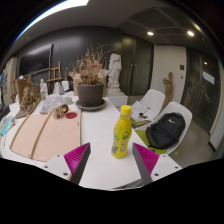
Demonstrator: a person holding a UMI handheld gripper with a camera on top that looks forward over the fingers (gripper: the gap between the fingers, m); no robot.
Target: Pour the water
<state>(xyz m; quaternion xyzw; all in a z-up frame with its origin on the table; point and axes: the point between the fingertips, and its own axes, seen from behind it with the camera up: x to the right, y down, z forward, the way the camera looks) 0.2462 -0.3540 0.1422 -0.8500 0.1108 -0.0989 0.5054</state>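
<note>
A yellow bottle [122, 134] with a green label stands upright on the white table [100, 165], just ahead of my fingers and a little toward the right one. My gripper [111, 159] is open, with its magenta pads [76, 156] spread wide and nothing between them. The bottle is apart from both fingers. Further back on the table sit a small white cup [60, 105] and a dark red bowl [72, 116].
A dark pot with dried plants [90, 92] stands on a plate at the back. Tan placemats [45, 135] lie at the left. White chairs stand at the right, one with a black backpack [166, 131]. A white statue [114, 72] stands behind.
</note>
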